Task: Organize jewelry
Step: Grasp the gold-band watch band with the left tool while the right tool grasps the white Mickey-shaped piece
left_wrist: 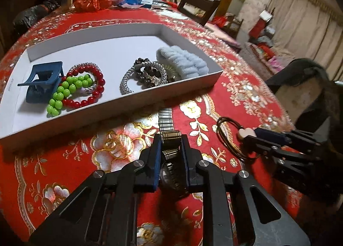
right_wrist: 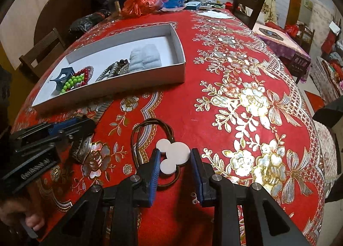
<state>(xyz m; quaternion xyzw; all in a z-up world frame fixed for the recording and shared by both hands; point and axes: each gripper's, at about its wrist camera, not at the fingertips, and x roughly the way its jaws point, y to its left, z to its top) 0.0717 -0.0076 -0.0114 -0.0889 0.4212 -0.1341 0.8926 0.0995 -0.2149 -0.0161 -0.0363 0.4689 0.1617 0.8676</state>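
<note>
On red tablecloth (left_wrist: 214, 100), left gripper (left_wrist: 170, 138) clamped on watch (left_wrist: 169, 151).

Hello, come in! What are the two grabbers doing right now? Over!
Left gripper shut on the watch. Right gripper clamps the white charm. Both outside the tray. Nothing blocking.

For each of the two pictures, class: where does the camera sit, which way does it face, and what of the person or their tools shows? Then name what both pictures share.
Left wrist view: sits on the left gripper, facing down its fingers, which clamp the wristwatch; the right gripper shows at the right.
Right wrist view: sits on the right gripper, facing the white pendant between its pads; the left gripper and a hand show at the left.
Shared: the white box and the red tablecloth.
</note>
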